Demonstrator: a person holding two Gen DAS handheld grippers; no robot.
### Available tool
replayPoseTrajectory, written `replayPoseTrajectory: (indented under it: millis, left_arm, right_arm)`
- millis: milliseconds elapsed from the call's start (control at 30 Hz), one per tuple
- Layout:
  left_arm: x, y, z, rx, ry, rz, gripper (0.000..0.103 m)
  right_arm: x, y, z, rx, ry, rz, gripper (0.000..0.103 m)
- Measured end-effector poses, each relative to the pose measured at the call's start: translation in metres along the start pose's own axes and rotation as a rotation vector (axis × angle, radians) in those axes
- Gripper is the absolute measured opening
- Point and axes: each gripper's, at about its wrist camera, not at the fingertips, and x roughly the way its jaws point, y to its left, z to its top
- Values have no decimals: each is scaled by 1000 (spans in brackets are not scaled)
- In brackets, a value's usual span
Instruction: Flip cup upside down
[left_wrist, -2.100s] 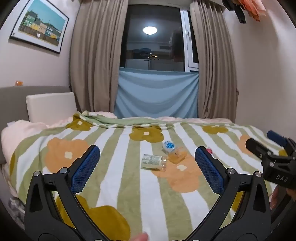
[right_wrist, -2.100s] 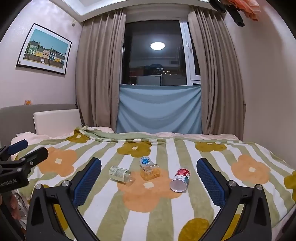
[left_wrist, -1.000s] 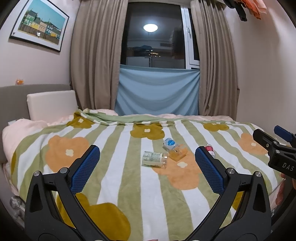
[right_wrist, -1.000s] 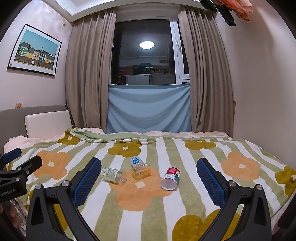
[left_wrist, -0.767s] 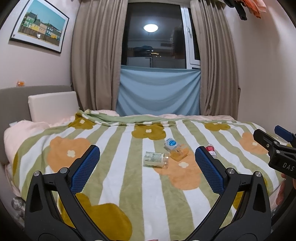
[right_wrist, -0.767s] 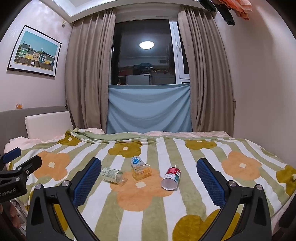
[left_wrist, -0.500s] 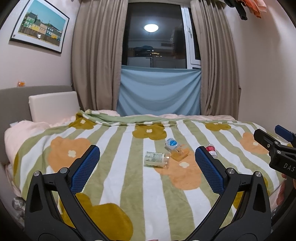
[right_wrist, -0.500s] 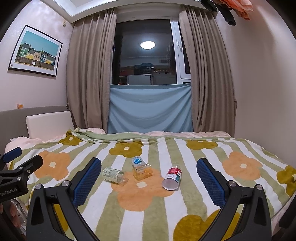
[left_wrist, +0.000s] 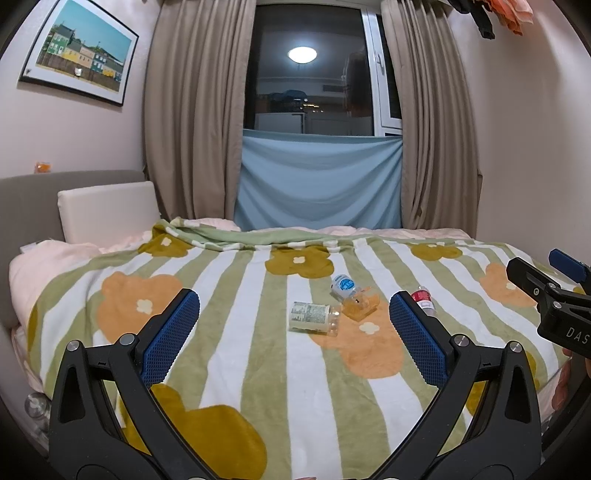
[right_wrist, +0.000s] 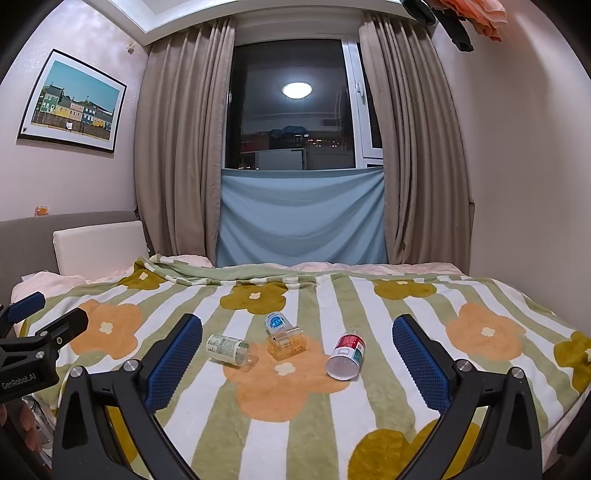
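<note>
Both claws wide open, empty: left claw (left_wrist: 291, 321), right claw (right_wrist: 297, 347). Cup (right_wrist: 345, 355) on its side on bed (right_wrist: 369, 406), btwn right claw's fingers.

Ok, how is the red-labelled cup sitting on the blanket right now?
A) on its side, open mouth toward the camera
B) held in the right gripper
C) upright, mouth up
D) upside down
A: in the right wrist view the red-labelled cup lies tipped over on the blanket, its white open mouth facing the camera, untouched.
</note>
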Motion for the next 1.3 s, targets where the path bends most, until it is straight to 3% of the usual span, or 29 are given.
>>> replayPoseTrajectory:
  millis: [767,1300]
  left_arm:
    - [1,1,2,4,8,2,102]
    - [34,9,14,9,58,27,102]
  right_arm:
    - [4,5,-2,11,14,14,103]
    - [48,-13,16,39,64,-3,103]
